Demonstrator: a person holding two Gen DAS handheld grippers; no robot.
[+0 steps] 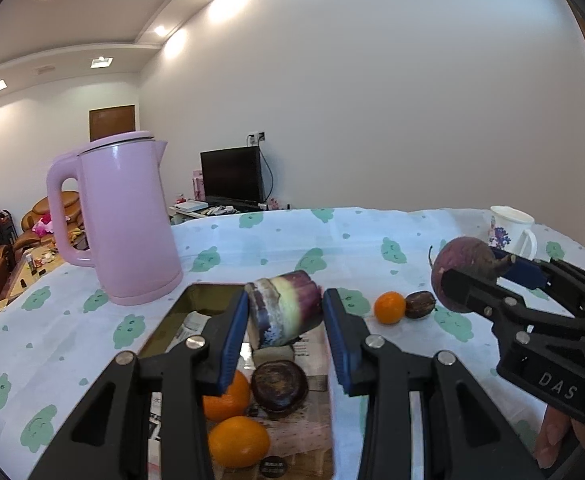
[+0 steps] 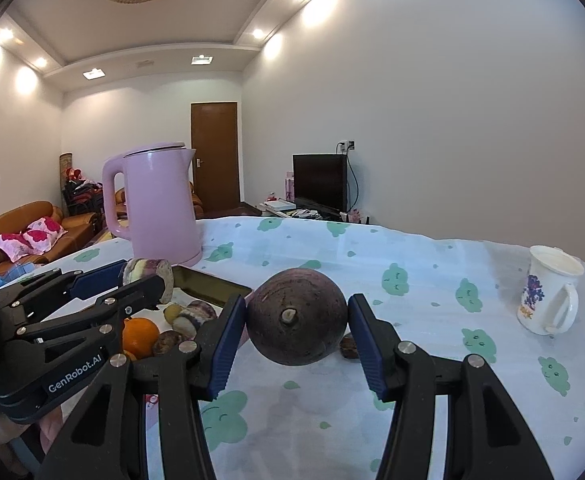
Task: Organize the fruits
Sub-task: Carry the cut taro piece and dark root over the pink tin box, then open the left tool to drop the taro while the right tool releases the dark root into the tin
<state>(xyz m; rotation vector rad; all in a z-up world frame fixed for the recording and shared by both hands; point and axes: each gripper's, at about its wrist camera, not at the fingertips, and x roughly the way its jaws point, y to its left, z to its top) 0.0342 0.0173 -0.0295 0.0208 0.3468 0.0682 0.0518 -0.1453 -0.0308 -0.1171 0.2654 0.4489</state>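
Note:
My left gripper [image 1: 286, 314] is shut on a purple and cream sugarcane piece [image 1: 284, 308] and holds it above a gold tray [image 1: 196, 300]. The tray holds two oranges [image 1: 238, 442], a dark round fruit [image 1: 279, 386] and another cane piece. My right gripper [image 2: 297, 322] is shut on a large round dark purple fruit [image 2: 296, 316], held above the tablecloth; it also shows at the right of the left wrist view [image 1: 462, 272]. An orange [image 1: 389, 308] and a small brown fruit [image 1: 420, 305] lie on the cloth right of the tray.
A pink kettle [image 1: 126, 220] stands behind the tray's left corner. A white flowered mug [image 2: 548, 296] stands at the far right of the table. The table carries a white cloth [image 2: 412, 280] with green cloud prints. A sofa and a TV are beyond the table.

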